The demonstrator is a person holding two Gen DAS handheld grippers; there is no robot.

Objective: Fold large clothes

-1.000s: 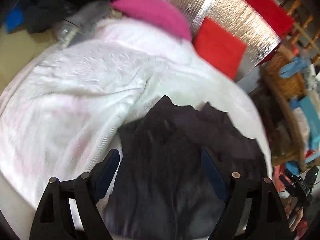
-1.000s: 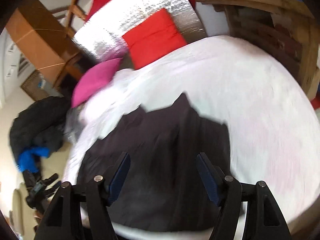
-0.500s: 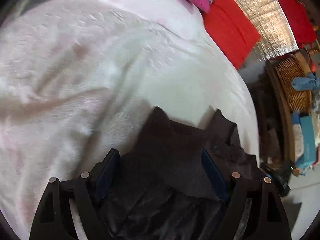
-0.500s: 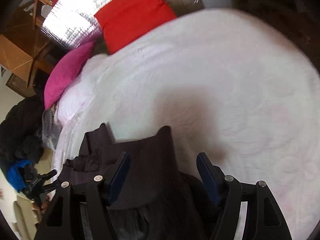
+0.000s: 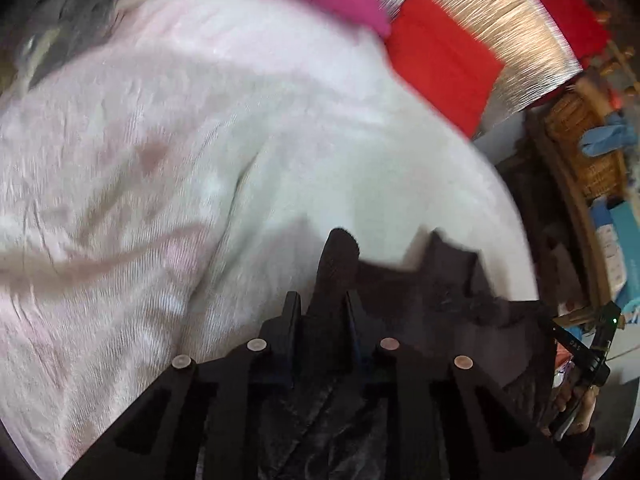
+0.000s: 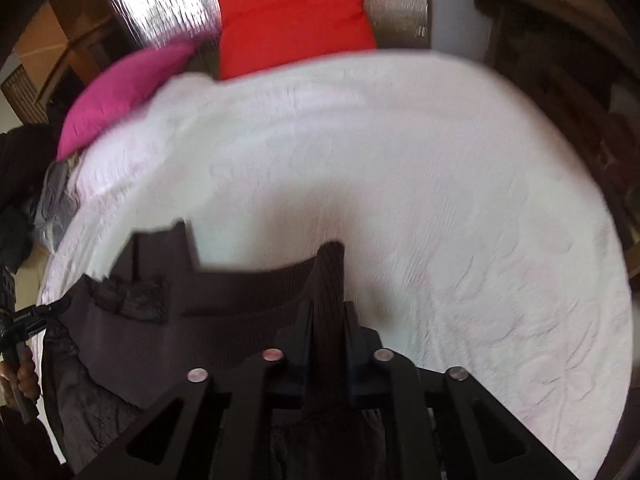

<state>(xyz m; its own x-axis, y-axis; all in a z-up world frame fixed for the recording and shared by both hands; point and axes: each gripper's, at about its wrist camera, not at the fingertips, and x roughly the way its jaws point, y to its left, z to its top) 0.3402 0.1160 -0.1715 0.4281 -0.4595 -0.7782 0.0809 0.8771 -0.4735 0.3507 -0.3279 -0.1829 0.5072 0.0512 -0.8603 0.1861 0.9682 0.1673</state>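
A red cushion (image 6: pixel 294 16) beside a pink pillow (image 6: pixel 120 92) (both blurred).

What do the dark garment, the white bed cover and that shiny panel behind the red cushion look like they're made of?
Dark garment: soft fabric, with a ribbed knit band where the right gripper pinches it, and a faintly glossy crinkled part lower down. White bed cover: matte textile, seemingly quilted or embossed, judging by its raised pattern. Shiny panel: silvery foil-like sheet with fine streaky reflections; exact material unclear.

Both jaws now closed on fabric.
Left hand-held gripper (image 5: pixel 320 308) and right hand-held gripper (image 6: pixel 326 316), open 0.5 s ago, each pinching a ribbed edge of dark garment (image 6: pixel 240 292).
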